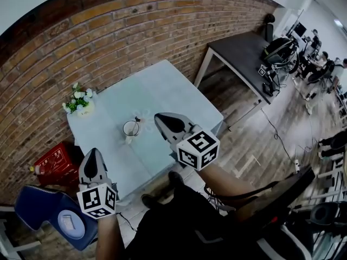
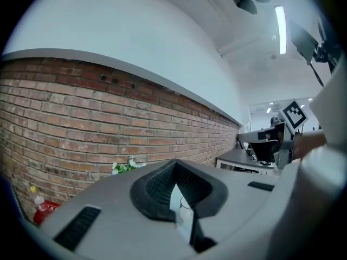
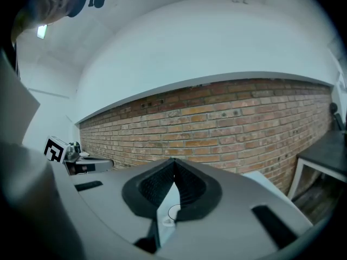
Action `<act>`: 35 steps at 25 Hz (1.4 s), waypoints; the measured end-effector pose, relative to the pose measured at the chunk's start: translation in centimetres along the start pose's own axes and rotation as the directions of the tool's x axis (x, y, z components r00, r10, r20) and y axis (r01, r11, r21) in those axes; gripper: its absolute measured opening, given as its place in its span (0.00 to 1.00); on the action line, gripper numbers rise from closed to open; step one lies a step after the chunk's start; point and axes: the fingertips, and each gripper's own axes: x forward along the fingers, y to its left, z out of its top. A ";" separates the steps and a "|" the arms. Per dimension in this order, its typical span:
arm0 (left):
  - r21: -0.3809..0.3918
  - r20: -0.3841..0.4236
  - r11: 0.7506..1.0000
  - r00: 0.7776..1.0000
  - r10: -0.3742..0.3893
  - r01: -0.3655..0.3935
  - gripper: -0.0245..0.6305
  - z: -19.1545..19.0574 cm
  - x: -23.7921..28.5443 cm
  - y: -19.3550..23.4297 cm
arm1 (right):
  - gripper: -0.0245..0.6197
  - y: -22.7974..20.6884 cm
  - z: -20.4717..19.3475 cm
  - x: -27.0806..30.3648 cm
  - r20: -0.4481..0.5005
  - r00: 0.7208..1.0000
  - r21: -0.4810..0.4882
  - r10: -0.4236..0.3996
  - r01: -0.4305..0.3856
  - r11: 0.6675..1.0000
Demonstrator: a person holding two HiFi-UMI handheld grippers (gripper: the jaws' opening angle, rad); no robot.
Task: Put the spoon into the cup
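A white cup stands near the middle of the pale blue table, and the spoon's handle sticks up out of it. My right gripper hovers just right of the cup, shut with nothing in it. My left gripper hangs off the table's near left edge, also shut and empty. Through the slit under the closed tips, the left gripper view shows the cup. The right gripper view shows the cup's rim the same way.
A pot of white flowers sits at the table's far left corner by the brick wall. A red crate and a blue chair stand left of the table. A dark desk with equipment is at the right.
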 end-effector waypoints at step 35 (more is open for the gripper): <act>0.045 0.021 0.988 0.989 0.144 -0.145 0.05 2.6 1.9 -3.5 | 0.06 -5.3 2.7 -0.3 0.039 0.997 -0.030 0.064 -0.063 0.998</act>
